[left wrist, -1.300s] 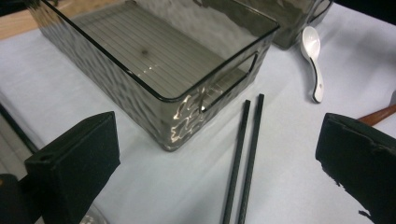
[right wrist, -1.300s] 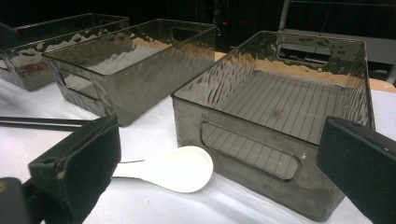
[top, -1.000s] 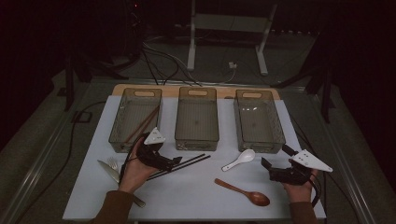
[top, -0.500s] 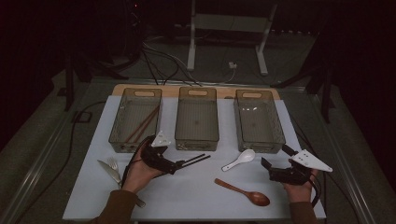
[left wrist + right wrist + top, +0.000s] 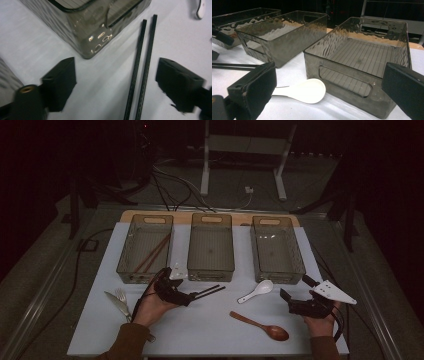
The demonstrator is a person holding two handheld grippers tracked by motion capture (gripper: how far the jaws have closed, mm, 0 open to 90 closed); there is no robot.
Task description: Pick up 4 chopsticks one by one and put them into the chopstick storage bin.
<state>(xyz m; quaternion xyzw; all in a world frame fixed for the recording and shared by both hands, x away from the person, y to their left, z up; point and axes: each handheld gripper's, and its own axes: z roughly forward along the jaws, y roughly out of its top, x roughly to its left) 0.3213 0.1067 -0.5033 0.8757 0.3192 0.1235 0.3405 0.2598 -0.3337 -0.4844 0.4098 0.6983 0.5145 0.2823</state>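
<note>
Black chopsticks (image 5: 140,72) — near ends cut off, bottom edge.

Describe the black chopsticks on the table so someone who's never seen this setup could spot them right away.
Find the middle bin of the three in a row. In front of its near left corner, the black chopsticks lie side by side on the white table, between the left gripper's open jaws; the brown pair lies inside the left bin.

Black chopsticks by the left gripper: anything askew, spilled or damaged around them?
Nothing stands out. The black chopsticks lie side by side, flat on the table, between the left gripper's jaws, which have just been closing but do not yet press them. The three bins stand upright in a row.
</note>
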